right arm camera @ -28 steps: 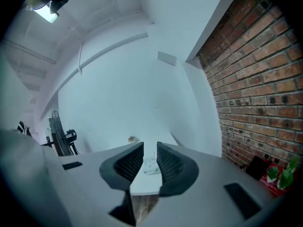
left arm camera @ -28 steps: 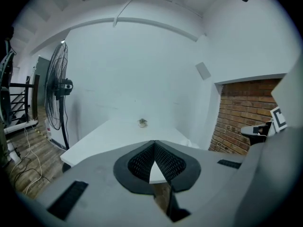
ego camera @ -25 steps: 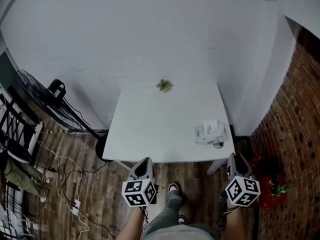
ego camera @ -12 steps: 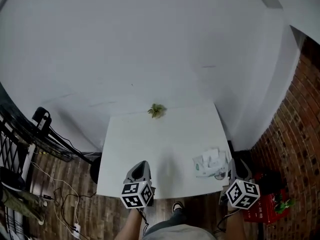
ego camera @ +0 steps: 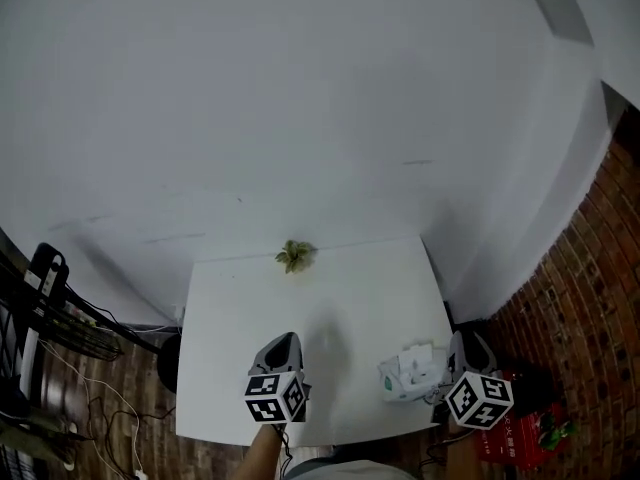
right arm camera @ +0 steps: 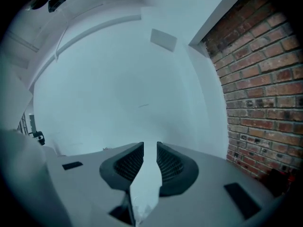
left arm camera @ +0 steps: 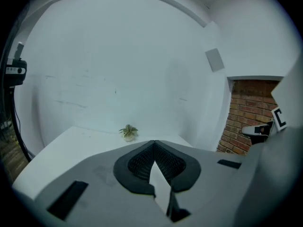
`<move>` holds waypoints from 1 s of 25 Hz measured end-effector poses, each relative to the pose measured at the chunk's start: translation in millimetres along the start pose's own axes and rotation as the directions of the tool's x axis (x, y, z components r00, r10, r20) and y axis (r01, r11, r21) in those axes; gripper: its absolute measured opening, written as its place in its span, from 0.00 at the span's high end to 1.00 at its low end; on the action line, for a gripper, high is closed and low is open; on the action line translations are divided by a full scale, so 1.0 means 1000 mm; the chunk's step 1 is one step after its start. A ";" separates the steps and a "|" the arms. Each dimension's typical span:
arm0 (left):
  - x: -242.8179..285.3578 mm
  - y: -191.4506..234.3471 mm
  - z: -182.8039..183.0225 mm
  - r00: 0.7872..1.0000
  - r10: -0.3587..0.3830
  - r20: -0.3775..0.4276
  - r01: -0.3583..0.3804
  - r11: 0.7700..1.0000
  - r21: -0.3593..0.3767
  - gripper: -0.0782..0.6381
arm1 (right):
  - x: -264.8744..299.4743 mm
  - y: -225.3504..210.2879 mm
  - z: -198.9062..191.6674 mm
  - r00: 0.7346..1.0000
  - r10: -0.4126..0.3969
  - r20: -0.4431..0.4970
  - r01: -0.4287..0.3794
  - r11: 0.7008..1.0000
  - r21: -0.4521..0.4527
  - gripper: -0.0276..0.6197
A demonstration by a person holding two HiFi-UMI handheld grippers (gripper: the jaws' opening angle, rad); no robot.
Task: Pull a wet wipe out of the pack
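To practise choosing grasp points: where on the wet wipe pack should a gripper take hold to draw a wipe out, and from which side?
Grip the white tuft that seems to stand up from the top of the wet wipe pack, not its soft body. Come from above, probably with the right gripper, which is beside the pack at the table edge.

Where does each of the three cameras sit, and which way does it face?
Head view: on the person's head, looking steeply down at the white table, wet wipe pack and small plant; left gripper and right gripper show.
Left gripper view: on the left gripper, looking along its closed jaws across the table to the plant.
Right gripper view: on the right gripper, along its slightly parted jaws toward the brick wall.
Shared: the plant, in head and left gripper views.
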State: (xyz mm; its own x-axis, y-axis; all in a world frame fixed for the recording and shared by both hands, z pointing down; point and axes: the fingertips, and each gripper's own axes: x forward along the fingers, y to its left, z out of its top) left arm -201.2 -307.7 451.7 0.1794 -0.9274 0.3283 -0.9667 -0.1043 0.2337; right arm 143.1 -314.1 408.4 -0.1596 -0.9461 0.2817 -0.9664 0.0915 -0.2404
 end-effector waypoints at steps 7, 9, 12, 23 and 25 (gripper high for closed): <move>0.036 -0.017 0.004 0.999 -0.029 -0.034 0.029 0.999 0.023 0.89 | 0.027 -0.013 0.002 0.999 0.006 -0.032 -0.006 1.000 0.004 0.83; 0.039 -0.023 0.005 0.999 -0.028 -0.038 0.029 0.999 0.028 0.89 | 0.033 -0.015 0.001 0.999 0.020 -0.048 -0.020 1.000 0.002 0.83; 0.038 -0.027 0.002 0.999 -0.017 -0.044 0.018 1.000 0.017 0.89 | 0.037 -0.016 -0.002 0.996 0.041 -0.077 -0.042 0.999 -0.004 0.83; 0.031 -0.034 -0.020 0.996 0.044 -0.077 -0.044 0.999 0.001 0.89 | 0.045 -0.018 -0.017 0.969 0.155 -0.191 -0.159 0.987 -0.006 0.83; 0.030 -0.037 -0.024 0.996 0.050 -0.078 -0.051 0.999 -0.002 0.89 | 0.045 -0.018 -0.020 0.960 0.180 -0.216 -0.187 0.982 -0.014 0.83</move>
State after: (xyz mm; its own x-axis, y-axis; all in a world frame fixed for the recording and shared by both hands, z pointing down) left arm -155.8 -323.6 474.8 0.1443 -0.9006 0.4100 -0.9741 -0.0563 0.2190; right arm 149.3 -352.4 443.6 -0.3703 -0.8246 0.4276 -0.9222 0.2713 -0.2754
